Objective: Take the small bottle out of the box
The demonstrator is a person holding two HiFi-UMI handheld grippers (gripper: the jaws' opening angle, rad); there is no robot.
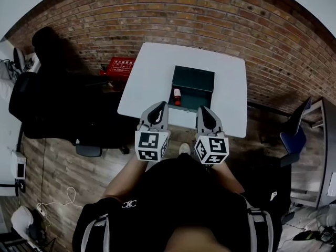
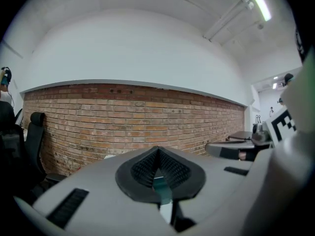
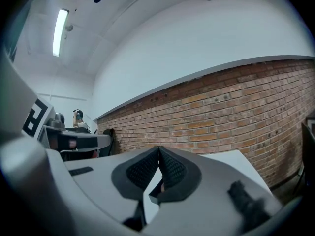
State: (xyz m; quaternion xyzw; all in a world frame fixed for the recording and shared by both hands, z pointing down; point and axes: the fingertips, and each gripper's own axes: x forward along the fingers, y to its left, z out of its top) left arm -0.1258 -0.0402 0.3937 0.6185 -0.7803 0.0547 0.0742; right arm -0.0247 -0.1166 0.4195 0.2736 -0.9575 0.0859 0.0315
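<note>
A dark green open box [image 1: 193,88] stands on the white table [image 1: 152,72]. Inside it, at its left end, lies a small bottle [image 1: 177,95] with a red body and white cap. My left gripper [image 1: 160,107] hovers at the table's near edge, just short of the box, shut with nothing in it. My right gripper [image 1: 202,112] is beside it, level with the box's near wall, its tips also together and empty. In the left gripper view the closed tips [image 2: 156,154] point at the brick wall, and a sliver of the green box [image 2: 161,188] shows below them. The right gripper view shows its tips [image 3: 158,154] meeting.
A black office chair [image 1: 47,96] stands left of the table, with a red crate [image 1: 119,66] behind it. A brick wall [image 1: 210,14] runs behind the table. More desks and a blue chair [image 1: 294,138] are at the right. Cables lie on the wooden floor.
</note>
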